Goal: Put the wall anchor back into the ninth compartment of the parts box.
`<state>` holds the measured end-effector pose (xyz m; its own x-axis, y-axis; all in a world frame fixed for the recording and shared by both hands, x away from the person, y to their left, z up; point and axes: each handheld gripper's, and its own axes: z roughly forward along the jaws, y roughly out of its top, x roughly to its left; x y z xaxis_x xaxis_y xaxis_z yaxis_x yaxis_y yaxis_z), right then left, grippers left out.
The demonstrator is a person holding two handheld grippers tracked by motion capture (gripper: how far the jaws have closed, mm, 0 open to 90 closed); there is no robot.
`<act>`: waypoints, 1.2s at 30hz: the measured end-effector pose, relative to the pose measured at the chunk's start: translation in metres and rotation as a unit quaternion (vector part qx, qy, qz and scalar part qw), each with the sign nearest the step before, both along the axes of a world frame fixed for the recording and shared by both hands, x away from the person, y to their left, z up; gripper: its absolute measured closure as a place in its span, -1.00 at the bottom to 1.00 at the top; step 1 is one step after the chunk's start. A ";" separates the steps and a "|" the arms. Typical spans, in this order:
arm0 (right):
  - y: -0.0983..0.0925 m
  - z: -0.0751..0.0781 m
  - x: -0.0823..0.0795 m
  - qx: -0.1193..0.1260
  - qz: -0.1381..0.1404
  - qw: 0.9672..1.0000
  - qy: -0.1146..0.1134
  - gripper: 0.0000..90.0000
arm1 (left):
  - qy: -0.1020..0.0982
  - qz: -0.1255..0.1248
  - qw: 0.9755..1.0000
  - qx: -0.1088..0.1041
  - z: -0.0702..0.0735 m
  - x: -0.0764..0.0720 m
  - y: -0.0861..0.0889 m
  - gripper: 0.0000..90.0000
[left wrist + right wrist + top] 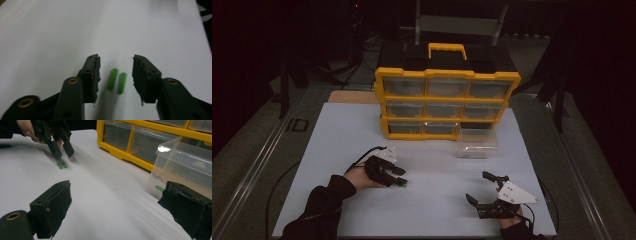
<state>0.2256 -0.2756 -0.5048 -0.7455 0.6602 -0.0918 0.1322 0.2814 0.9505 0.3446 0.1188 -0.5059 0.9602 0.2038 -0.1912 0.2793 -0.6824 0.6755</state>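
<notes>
On white table (50,30), green pegs (117,80) lie between left fingers (93,75), untouched.

**Where everything sits on the table**

The yellow plastic drawer cabinet (447,102) stands at the far middle of the white tabletop (337,150). The clear plastic bin (477,143) sits just before its right end. Two small green plastic pegs (117,80) lie side by side, near left.

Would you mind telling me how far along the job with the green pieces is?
Done: a clear drawer stands pulled out on the table. In hand: the left gripper brackets two green pieces, not gripping yet. Left: lifting and binning them. The right gripper waits open.
</notes>
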 end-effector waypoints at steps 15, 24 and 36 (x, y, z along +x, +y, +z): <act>-0.001 0.000 0.000 0.000 -0.002 1.000 0.003 -0.82 | 0.001 -0.011 1.000 0.028 -0.010 0.005 -0.007 0.73; -0.001 0.000 0.000 0.000 -0.001 1.000 0.002 -0.82 | -0.011 -0.020 0.999 0.043 -0.008 0.004 -0.012 0.89; -0.002 0.001 0.000 0.003 -0.002 1.000 -0.004 -0.82 | 0.000 -0.016 0.999 0.037 0.014 0.015 -0.019 0.90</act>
<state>0.2252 -0.2772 -0.5038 -0.7427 0.6631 -0.0935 0.1262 0.2757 0.9529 0.3600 0.0994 -0.4919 0.9665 0.1865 -0.1761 0.2561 -0.7389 0.6233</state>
